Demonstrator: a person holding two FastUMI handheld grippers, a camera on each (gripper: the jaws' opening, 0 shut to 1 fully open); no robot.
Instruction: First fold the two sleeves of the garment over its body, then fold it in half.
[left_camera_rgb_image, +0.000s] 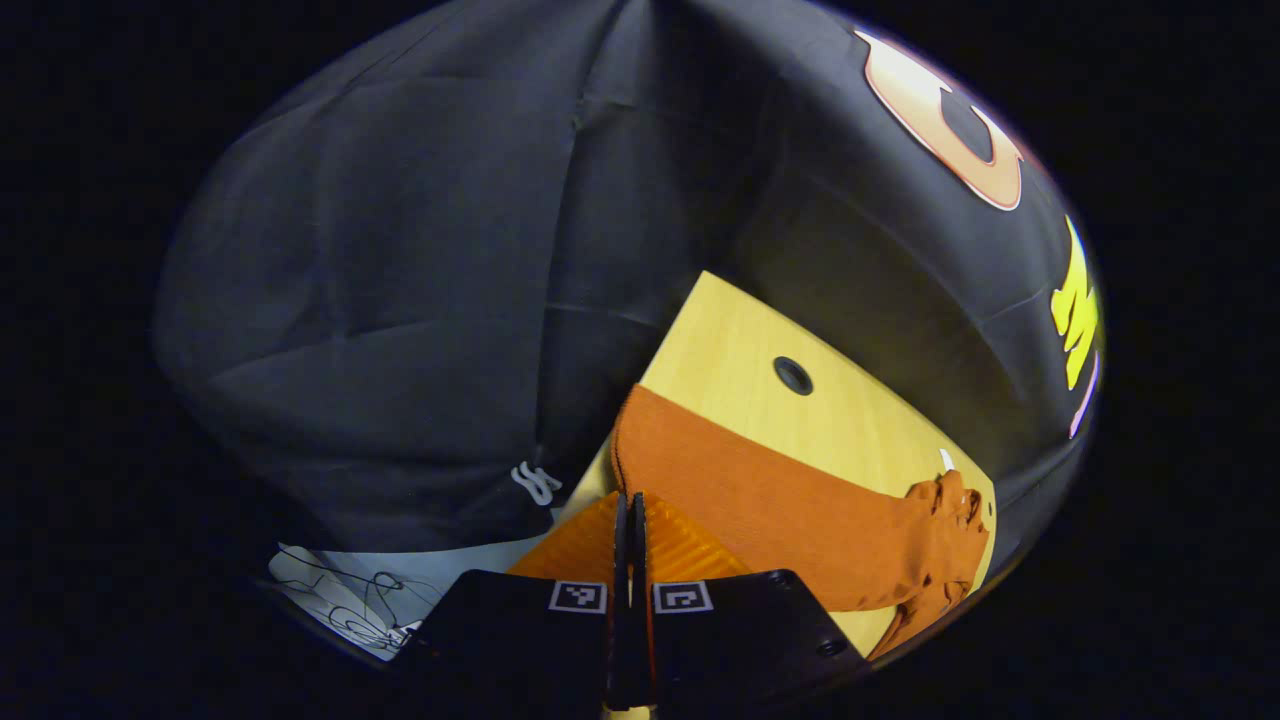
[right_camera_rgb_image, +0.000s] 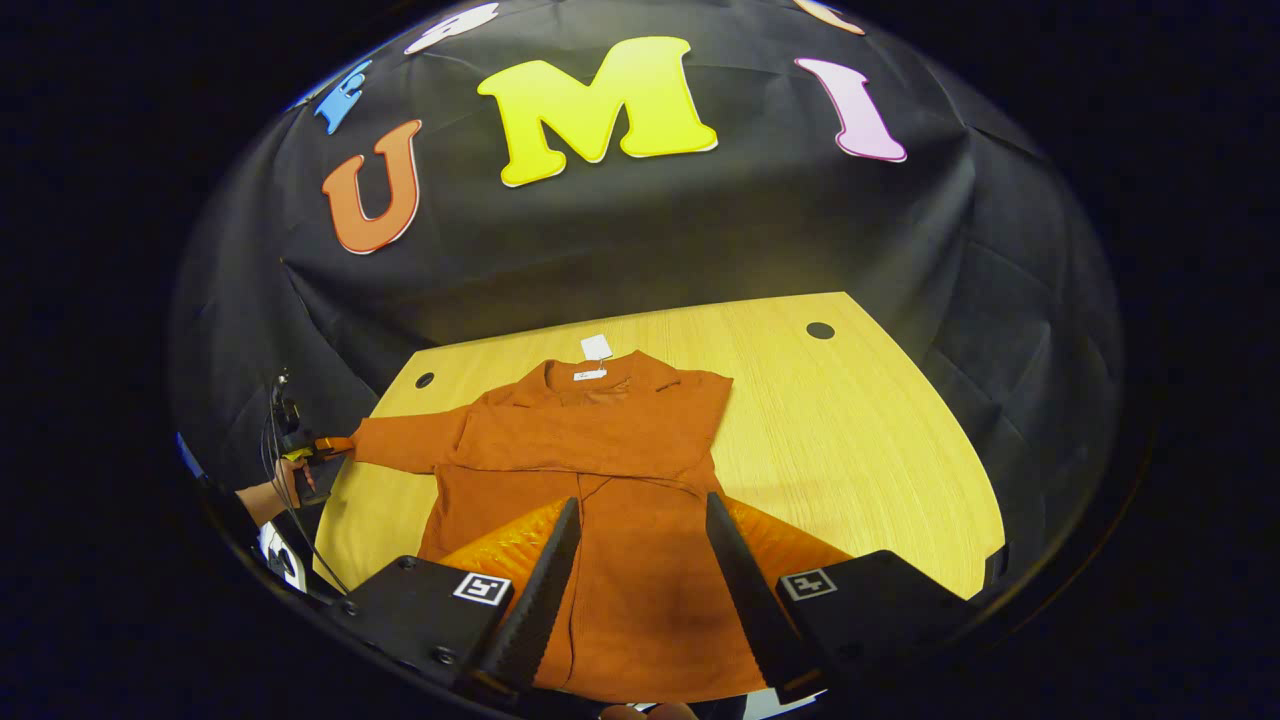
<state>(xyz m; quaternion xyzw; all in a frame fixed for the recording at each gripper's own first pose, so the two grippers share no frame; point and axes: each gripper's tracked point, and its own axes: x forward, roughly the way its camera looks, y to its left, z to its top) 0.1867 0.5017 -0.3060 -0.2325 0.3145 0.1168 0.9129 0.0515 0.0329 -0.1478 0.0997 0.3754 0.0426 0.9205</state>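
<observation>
Gripping the sleeve (right_camera_rgb_image: 405, 445) cuff, left gripper (right_camera_rgb_image: 318, 447) overhangs table (right_camera_rgb_image: 880, 440) edge.

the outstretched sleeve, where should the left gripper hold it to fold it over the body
Grip the sleeve at its cuff end, coming in from the outer table edge along its length. It lies flat and straight, pointing away from the garment, so the cuff is the free end to carry across. The left gripper sits at that cuff, jaws closed together; the right gripper hangs open over the hem.
</observation>
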